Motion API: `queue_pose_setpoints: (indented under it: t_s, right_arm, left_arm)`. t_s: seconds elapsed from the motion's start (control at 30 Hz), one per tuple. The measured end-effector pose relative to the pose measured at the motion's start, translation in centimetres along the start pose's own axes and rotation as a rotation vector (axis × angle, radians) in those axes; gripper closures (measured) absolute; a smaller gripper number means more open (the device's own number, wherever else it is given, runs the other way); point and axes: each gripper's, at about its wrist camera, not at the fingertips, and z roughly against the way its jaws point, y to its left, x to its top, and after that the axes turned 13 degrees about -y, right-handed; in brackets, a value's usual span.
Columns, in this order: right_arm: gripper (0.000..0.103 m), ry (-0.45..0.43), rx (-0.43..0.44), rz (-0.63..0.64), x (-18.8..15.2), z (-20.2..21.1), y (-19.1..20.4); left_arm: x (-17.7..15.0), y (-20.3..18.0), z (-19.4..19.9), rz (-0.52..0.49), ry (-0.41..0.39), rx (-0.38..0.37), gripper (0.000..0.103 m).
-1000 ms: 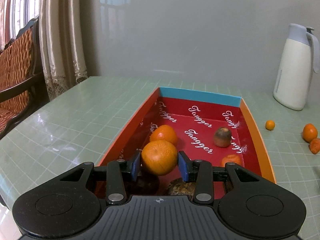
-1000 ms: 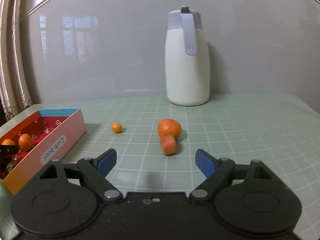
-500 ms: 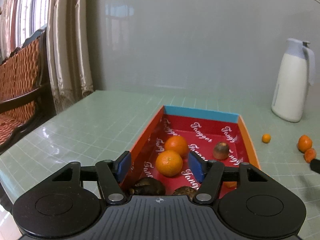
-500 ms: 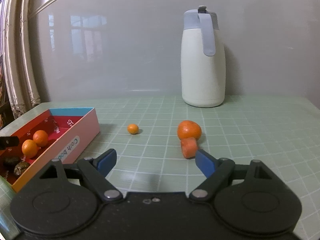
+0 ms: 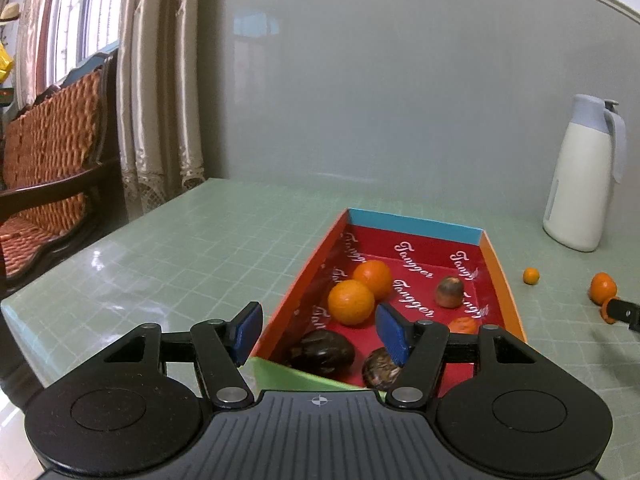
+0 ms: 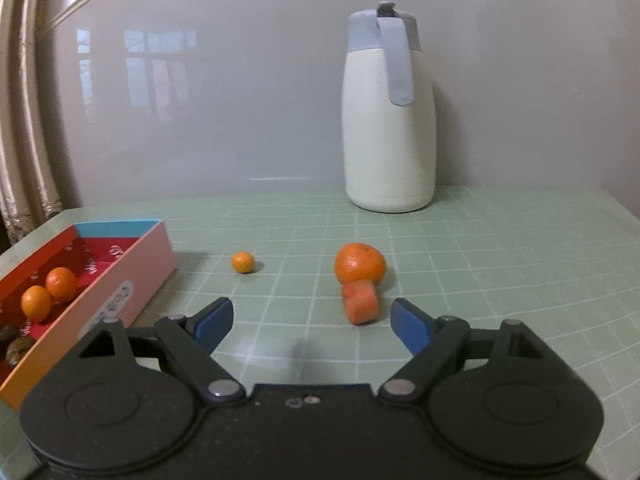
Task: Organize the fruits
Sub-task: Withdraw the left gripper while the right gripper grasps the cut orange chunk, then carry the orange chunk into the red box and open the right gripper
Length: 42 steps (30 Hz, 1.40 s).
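Hiding behind the left tongs, dark fruit stays unidentifiable.

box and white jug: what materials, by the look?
Box: looks like printed cardboard, with thin flat walls, glossy red lining and script lettering. Jug: probably plastic or coated metal, smooth off-white satin body, grey-blue lid and handle; can't tell which.
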Motion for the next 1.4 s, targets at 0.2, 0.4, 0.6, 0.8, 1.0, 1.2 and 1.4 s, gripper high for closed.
queue_pose_setpoints:
  t_s: [0.2, 0.4, 0.6, 0.8, 1.0, 1.2, 1.4]
  right_arm:
    - [0.022, 0.029, -0.038, 0.008, 0.1, -1.8, -0.5]
    - [0.037, 0.07, -0.051, -0.02, 0.1, -3.3, -1.2]
    - [0.038, 0.107, -0.06, -0.003, -0.1, -4.5, -1.2]
    - [0.054, 0.146, -0.053, -0.005, -0.5, -5.8, -1.2]
    - [0.082, 0.144, -0.032, 0.013, -0.6, -6.1, -0.9]
    - [0.082, 0.125, 0.0, 0.002, -0.5, -5.2, -0.8]
    - [0.083, 0.086, 0.088, -0.015, 0.2, -3.4, 0.3]
  left_arm:
    - [-0.2, 1.0, 0.4, 0.018, 0.0, 0.017, 0.04]
    - [-0.3, 1.7, 0.5, 0.021, -0.001, 0.037, 0.04]
    - [-0.5, 1.8, -0.1, 0.027, 0.009, 0.046, 0.04]
    - [-0.7, 1.8, -0.4, 0.034, 0.011, 0.051, 0.04]
    - [-0.8, 2.2, -0.3, 0.041, 0.016, 0.058, 0.04]
    - [-0.9, 2.5, -0.1, 0.049, 0.008, 0.065, 0.04]
    - [-1.1, 3.5, 0.2, 0.066, 0.006, 0.078, 0.04]
